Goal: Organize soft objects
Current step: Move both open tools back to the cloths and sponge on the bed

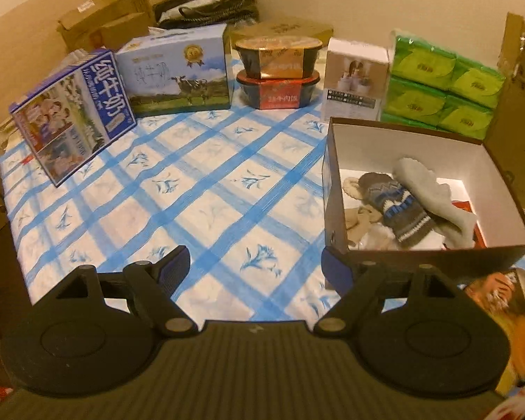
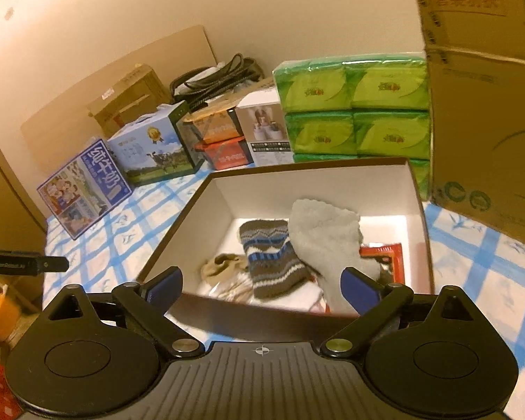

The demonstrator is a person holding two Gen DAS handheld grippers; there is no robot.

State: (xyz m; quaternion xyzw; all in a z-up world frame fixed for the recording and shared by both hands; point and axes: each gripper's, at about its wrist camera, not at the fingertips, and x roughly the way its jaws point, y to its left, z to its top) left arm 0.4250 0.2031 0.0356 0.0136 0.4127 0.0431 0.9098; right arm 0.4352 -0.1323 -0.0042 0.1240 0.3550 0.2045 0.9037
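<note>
An open brown box (image 1: 437, 253) with white inner walls (image 2: 297, 189) stands on the blue checked tablecloth (image 1: 199, 192). Inside lie a brown-and-blue patterned sock (image 1: 395, 210) (image 2: 273, 255), a grey fleecy sock (image 1: 434, 192) (image 2: 325, 231), a beige sock (image 2: 224, 266) and a red packet (image 2: 385, 253). My left gripper (image 1: 257, 266) is open and empty, low over the cloth, just left of the box. My right gripper (image 2: 262, 285) is open and empty, above the box's near wall.
Along the back stand two milk cartons (image 1: 77, 119) (image 1: 178, 70), stacked food bowls (image 1: 278, 73), a white box (image 1: 353, 80) and green tissue packs (image 1: 441, 87) (image 2: 353, 112). A large cardboard carton (image 2: 486, 105) stands right of the box. The left gripper's body (image 2: 24, 262) shows at the left.
</note>
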